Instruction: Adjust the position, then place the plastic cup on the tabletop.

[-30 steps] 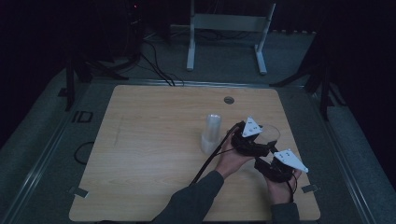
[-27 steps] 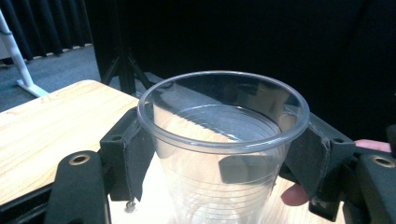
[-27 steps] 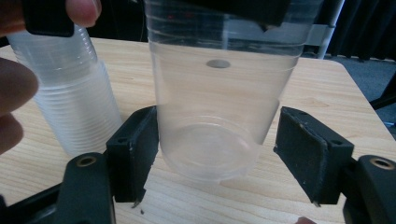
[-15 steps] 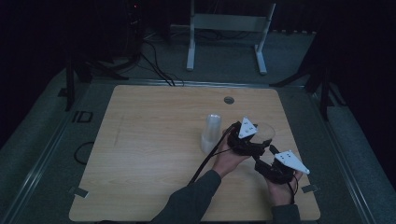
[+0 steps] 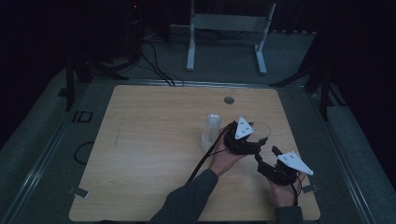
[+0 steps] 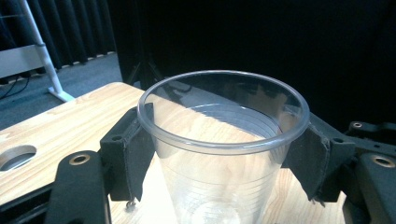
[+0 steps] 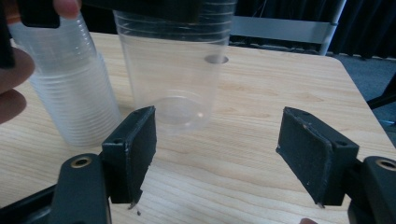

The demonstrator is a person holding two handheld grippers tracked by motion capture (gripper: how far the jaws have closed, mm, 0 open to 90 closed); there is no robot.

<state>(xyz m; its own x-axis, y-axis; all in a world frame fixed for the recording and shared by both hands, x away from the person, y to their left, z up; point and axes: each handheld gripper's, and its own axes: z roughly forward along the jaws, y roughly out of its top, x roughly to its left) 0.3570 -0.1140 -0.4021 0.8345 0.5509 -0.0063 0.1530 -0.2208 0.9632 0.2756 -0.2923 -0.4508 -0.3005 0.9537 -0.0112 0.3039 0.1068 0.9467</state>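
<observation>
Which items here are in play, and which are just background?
In play: clear plastic cup held in left tongs; stack of plastic cups; open right tongs.
Background: table's grommet hole; white metal stand; floor cables.

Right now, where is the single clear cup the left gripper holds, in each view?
High view: the clear cup sits right of centre, just beyond the left gripper.
Left gripper view: centre, its rim between the fingers.
Right gripper view: top centre, beside the cup stack.
Shared landmark: the table's round hole.
</observation>
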